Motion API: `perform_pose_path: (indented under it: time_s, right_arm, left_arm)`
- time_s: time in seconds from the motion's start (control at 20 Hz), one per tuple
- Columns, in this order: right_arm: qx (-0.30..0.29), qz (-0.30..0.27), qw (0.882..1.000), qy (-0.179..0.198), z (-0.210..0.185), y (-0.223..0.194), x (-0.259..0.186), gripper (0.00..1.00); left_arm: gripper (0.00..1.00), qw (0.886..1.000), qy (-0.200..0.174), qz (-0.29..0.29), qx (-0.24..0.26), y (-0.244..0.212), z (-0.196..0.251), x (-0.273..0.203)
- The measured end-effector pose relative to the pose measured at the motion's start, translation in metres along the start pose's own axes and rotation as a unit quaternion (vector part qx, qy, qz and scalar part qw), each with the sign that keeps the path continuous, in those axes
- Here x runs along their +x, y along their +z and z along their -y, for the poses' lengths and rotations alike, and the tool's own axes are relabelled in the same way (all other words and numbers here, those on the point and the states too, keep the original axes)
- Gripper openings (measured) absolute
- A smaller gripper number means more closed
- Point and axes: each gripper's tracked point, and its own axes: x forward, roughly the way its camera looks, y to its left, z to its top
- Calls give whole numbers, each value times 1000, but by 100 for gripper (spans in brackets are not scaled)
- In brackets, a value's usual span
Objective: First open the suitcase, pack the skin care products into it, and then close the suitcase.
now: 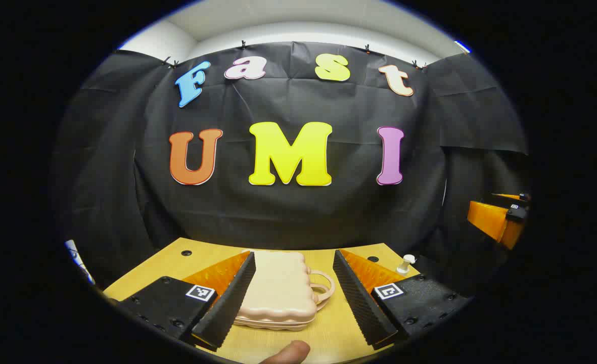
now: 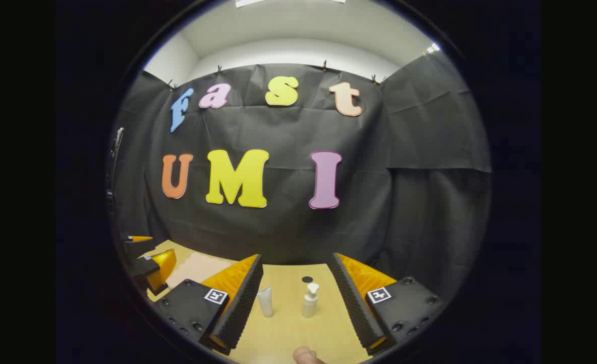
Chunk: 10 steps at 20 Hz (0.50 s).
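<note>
A small beige suitcase (image 1: 278,289) lies flat and closed on the wooden table (image 1: 177,263), its handle pointing right. My left gripper (image 1: 294,298) is open above it, fingers straddling the case without touching. In the right gripper view a white tube (image 2: 265,302) and a white pump bottle (image 2: 309,300) stand upright on the table between the fingers of my open right gripper (image 2: 298,303). The pump bottle's top (image 1: 406,263) also peeks out at the right in the left gripper view. The suitcase (image 2: 197,268) appears at the left in the right gripper view.
The right gripper (image 1: 498,217) hangs at the far right of the left gripper view; the left gripper (image 2: 149,263) is at the left edge of the right gripper view. Black cloth walls close the table's back. A thumb tip (image 1: 290,352) shows at the bottom.
</note>
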Motion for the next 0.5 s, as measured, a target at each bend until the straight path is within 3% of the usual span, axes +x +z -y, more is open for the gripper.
perform_pose_path:
  time_s: [0.5]
  right_arm:
    - [-20, 8, 1000, 0, 19, 14, 12, 80]
  left_arm:
    - [98, 1000, -11, 25, -3, 27, 23, 15]
